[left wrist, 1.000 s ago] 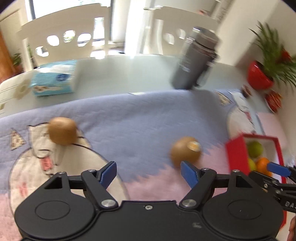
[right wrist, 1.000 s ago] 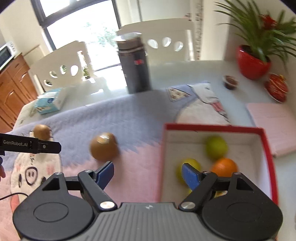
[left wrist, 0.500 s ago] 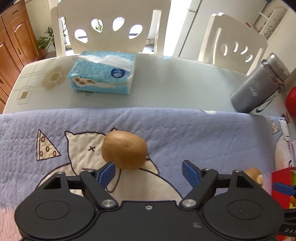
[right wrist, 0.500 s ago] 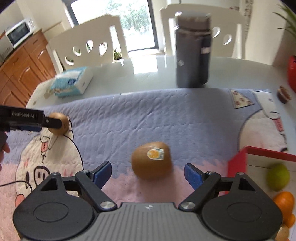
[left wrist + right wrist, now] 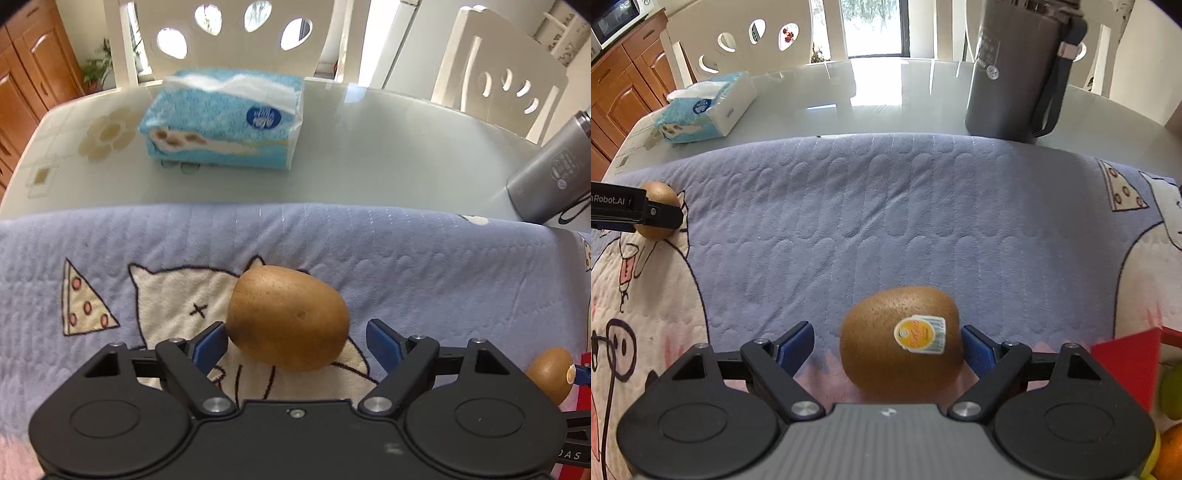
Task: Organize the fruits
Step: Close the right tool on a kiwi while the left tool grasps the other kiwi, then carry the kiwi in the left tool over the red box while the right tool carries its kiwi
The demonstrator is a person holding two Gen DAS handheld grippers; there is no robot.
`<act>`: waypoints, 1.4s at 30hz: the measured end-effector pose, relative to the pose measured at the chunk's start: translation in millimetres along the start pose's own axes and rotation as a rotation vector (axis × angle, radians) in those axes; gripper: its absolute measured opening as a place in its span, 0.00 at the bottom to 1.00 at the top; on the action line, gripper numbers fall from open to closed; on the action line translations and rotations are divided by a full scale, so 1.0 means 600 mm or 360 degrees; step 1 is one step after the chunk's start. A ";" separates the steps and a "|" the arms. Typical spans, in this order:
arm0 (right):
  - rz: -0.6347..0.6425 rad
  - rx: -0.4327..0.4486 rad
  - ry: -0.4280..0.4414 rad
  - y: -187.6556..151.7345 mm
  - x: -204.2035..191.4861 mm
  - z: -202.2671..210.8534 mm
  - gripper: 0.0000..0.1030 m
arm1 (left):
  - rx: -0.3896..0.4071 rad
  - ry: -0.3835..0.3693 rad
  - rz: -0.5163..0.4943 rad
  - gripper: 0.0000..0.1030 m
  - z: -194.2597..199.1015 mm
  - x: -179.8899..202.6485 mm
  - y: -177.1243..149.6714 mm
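Home dining rm: glass table [image 5: 369, 155], 2 chairs [image 5: 229, 37], microwave [image 5: 613, 18], wood cabinets [image 5: 33, 81].

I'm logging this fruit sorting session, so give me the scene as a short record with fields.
surface: blanket with cartoon print over a glass table
left tongs: jaws opening, plain kiwi between them, not gripped
right tongs: open, stickered kiwi between them, not gripped
red box: at right edge, holds a green fruit and an orange
also on table: tissue pack, grey flask
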State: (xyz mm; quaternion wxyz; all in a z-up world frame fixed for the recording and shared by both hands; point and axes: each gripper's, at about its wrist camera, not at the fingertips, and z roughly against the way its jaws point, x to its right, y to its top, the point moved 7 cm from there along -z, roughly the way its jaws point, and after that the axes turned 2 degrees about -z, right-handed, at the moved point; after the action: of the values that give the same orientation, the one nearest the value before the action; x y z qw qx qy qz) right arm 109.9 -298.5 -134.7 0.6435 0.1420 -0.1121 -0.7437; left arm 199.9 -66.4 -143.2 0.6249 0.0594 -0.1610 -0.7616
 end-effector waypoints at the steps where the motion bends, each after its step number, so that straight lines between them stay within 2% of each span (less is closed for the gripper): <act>1: 0.0001 0.0002 0.0002 0.001 -0.001 -0.003 0.85 | -0.0002 0.0004 0.0000 0.95 -0.003 -0.001 -0.001; 7: 0.0008 0.0030 0.0008 0.009 -0.001 -0.006 0.85 | 0.0013 0.0037 -0.0032 0.95 -0.009 0.005 0.002; 10: 0.0006 0.0040 0.0011 0.009 -0.001 -0.006 0.81 | 0.0016 0.0062 -0.0049 0.93 -0.010 0.008 0.004; 12: 0.0004 0.0062 -0.0002 0.008 0.001 -0.002 0.71 | 0.0041 0.0128 -0.0066 0.77 -0.008 0.008 0.004; 13: 0.0012 0.0074 -0.0026 0.007 0.004 0.002 0.64 | 0.0060 0.0127 -0.0080 0.76 -0.005 0.008 0.003; 17: -0.0029 0.0101 0.0029 0.000 0.011 0.019 0.64 | 0.0074 0.0079 -0.0050 0.76 0.007 0.006 -0.008; 25: -0.0106 0.0114 0.0094 -0.039 0.013 0.052 0.64 | 0.0106 0.0030 -0.0090 0.76 0.052 0.036 -0.040; 34: -0.0198 0.0241 0.0127 -0.084 0.033 0.128 0.64 | 0.0176 -0.0078 -0.0202 0.76 0.127 0.119 -0.069; 42: -0.0366 0.0363 0.0099 -0.170 0.102 0.217 0.64 | 0.0207 -0.0252 -0.0377 0.76 0.177 0.255 -0.101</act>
State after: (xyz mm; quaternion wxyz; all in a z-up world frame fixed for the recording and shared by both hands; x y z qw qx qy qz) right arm -38.7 -346.3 -53.0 0.5372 0.2490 -0.1588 -0.7901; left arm 79.8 -186.8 -45.4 0.5110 0.0581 -0.2504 -0.8202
